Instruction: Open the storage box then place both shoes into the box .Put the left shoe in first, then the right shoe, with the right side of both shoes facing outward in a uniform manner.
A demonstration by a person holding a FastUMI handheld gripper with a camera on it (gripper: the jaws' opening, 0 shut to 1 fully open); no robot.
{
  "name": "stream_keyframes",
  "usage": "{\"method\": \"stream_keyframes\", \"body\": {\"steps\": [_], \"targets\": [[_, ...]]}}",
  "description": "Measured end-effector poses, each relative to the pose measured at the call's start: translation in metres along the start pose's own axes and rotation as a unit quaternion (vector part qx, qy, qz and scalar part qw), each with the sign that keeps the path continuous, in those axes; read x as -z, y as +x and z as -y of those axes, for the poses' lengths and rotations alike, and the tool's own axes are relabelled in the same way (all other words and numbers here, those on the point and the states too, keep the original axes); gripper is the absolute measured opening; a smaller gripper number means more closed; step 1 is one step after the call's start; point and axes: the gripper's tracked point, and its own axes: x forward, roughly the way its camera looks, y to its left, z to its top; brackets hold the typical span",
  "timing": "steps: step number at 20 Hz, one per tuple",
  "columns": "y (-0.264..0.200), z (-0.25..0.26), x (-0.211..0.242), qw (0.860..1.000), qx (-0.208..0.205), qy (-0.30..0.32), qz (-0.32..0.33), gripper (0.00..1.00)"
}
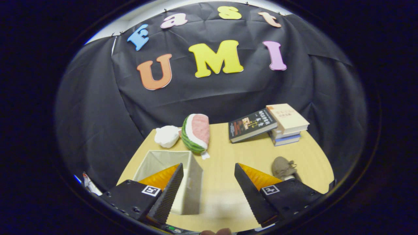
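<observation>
Above the wooden table [225,153], the gripper [209,176] gapes beside a fabric box [192,186] and perhaps a shoe [283,168].

Black cloth wall [98,107] hanging in folds behind, light wooden table [222,195] lying below it, a pale strip of room showing above the cloth, even light falling.

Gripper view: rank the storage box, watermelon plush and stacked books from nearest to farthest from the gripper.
The gripper is open, holding nothing.
1. Storage box, open-topped, beside one finger.
2. Watermelon plush, beyond the box.
3. Stacked books, far side of the table, near the cloth wall.
</observation>
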Motion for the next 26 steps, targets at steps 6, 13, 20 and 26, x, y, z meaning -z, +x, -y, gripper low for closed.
{"method": "stream_keyframes", "body": {"steps": [6,13,20,26], "targets": [[-0.007,0.140,0.020,0.999,0.042,-0.013,-0.019,0.96],[0.032,0.250,0.077,0.993,0.072,-0.036,-0.091,0.96],[0.092,0.290,0.139,0.980,0.081,-0.024,-0.179,0.96],[0.116,0.281,0.163,0.972,0.064,0.026,-0.225,0.63]]}}
